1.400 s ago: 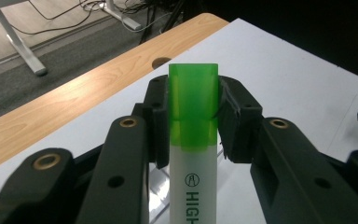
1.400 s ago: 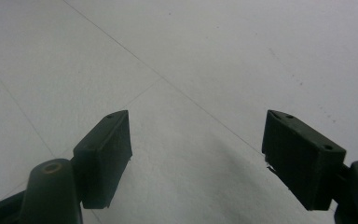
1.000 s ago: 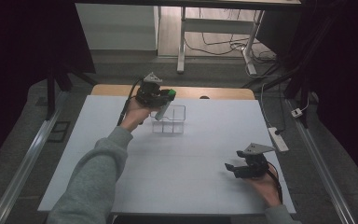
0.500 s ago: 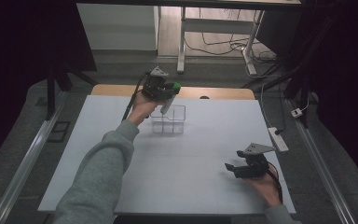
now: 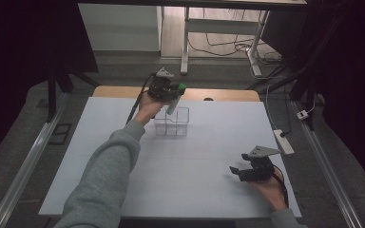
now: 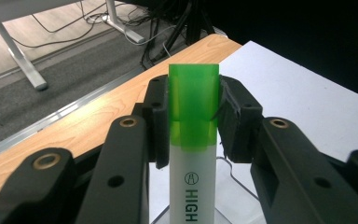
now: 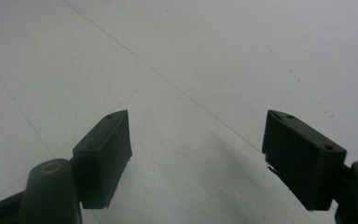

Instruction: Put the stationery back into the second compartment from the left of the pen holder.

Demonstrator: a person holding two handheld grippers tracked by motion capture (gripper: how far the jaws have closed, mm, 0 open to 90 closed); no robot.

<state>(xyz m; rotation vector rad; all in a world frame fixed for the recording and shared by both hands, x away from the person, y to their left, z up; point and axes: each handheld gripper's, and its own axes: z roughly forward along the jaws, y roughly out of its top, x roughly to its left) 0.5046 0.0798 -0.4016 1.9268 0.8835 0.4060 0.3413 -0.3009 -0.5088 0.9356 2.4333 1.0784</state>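
A green-capped white highlighter (image 6: 193, 140) sits clamped at its translucent cap between the left gripper (image 5: 170, 91)'s black jaws, tilted above the clear plastic organizer (image 5: 172, 122) near the table's (image 5: 209, 142) far edge. Lowering it into a compartment appears still to come. The right gripper (image 5: 247, 170) rests wide open, empty, on the matte white tabletop.

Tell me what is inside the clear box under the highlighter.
The highlighter's white lower end hangs over the clear box; the compartments seen from above look bare. The left gripper and hand cover part of its far edge.
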